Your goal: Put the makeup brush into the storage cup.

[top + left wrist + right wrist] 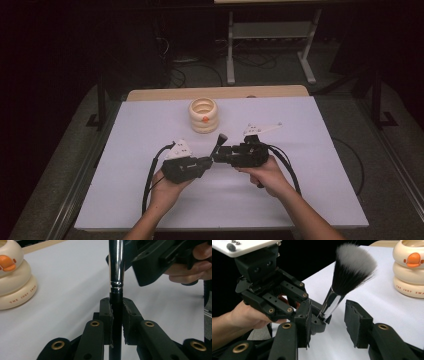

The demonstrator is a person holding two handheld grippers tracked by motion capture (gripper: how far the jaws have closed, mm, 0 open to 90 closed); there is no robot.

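The left gripper [116, 322] has its jaws closed on the black handle of a makeup brush [342, 287], with both pads pressed flat against the shaft just below the chrome ferrule [116, 270]. The brush stands nearly upright in this grip, bristle head uppermost, raised above the table [150, 200] near its middle. The right gripper [329, 325] faces the left one at close range; its jaws stand apart at a moderate width on either side of the ferrule, and neither pad appears to press on the metal yet. The brush is judged light and stiff along handle and ferrule, so a modest squeeze should suffice. The chrome section is smooth and likely slippery, and it widens toward the head, so a grip there may slide; the matte handle offers better purchase. The bristles [355, 267] are soft and splay easily, so they should not be clamped. For a handover, the recommended hold is on the lower ferrule or the exposed handle, square to the shaft. Behind the grippers, well apart from them, a cream ringed holder [203, 115] with an orange duck bill [413, 259] stands open-topped on the table.
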